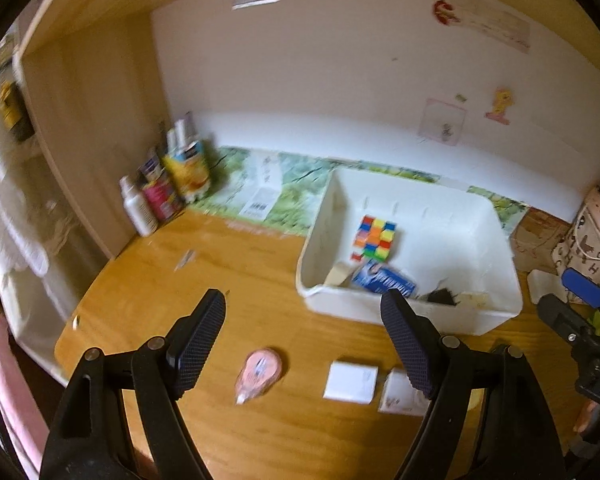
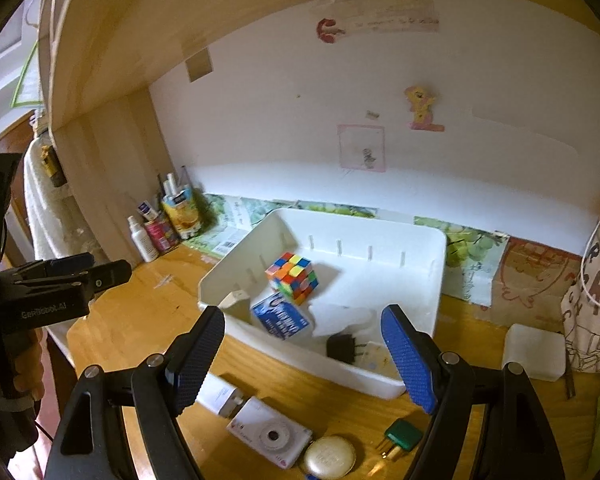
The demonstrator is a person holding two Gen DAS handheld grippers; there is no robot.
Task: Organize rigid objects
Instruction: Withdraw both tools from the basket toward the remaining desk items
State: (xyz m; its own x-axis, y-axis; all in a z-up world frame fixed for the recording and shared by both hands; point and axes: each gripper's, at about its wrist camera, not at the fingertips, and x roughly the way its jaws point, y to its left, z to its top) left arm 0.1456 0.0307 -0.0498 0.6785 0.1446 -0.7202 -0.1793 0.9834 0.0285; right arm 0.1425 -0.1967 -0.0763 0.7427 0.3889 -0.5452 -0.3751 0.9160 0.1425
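A white bin (image 1: 496, 300) (image 2: 380, 380) stands on the wooden desk and holds a colourful cube (image 1: 374, 238) (image 2: 294, 278), a blue box (image 1: 382, 280) (image 2: 280, 320) and a black plug (image 2: 342, 348). My left gripper (image 1: 304, 340) is open and empty above a pink correction-tape dispenser (image 1: 258, 372) and a white box (image 1: 351, 381). My right gripper (image 2: 302, 356) is open and empty over the bin's near wall. Below it lie a white camera (image 2: 270, 434), a white charger (image 2: 220, 394), a gold oval tin (image 2: 330, 458) and a green plug (image 2: 402, 436).
Bottles and cans (image 1: 168, 188) (image 2: 166, 228) stand in the back left corner by the wooden side panel. A patterned bag (image 1: 592, 236) (image 2: 596, 300) and a translucent white container (image 2: 534, 352) sit at the right. The right gripper (image 1: 580, 320) shows at the left wrist view's right edge.
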